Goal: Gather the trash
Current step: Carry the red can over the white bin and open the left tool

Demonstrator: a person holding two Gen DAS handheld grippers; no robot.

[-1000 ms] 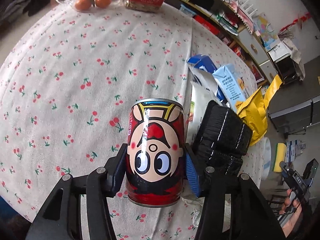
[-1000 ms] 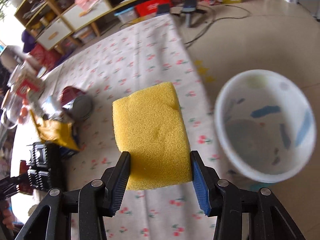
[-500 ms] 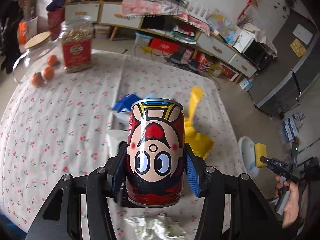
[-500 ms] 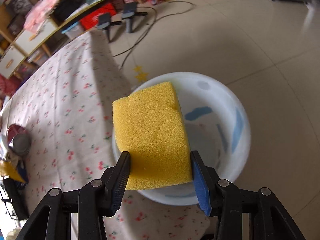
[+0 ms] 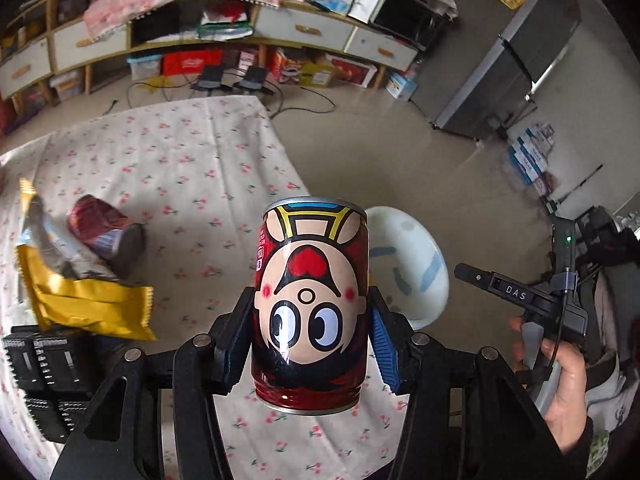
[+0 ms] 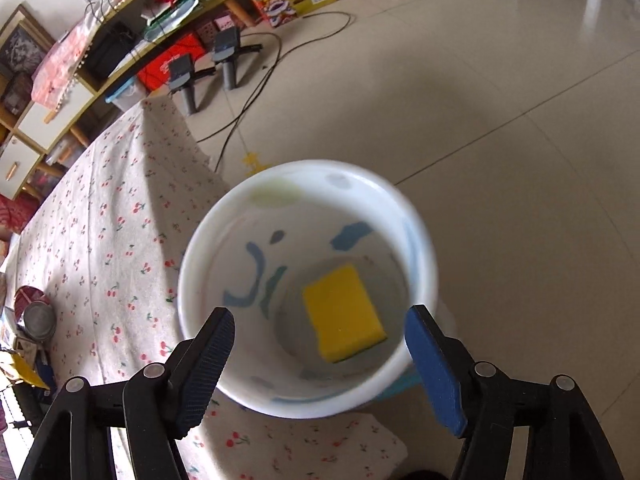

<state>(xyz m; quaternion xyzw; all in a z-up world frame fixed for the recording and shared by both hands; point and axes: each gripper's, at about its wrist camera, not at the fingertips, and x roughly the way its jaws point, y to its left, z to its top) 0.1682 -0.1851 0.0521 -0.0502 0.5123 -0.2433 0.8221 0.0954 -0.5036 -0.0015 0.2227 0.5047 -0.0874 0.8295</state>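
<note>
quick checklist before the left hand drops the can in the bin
1. Left gripper shut on the can: ok.
2. Sponge lies in the bin: ok.
3. Right gripper open and holding nothing: ok.
4. Room left in the bin for the can: ok.
5. Can over the bin's mouth: not ok, it hangs over the tablecloth, bin behind it.
6. Right gripper out of the way of the bin: not ok, it hangs right above it.
</note>
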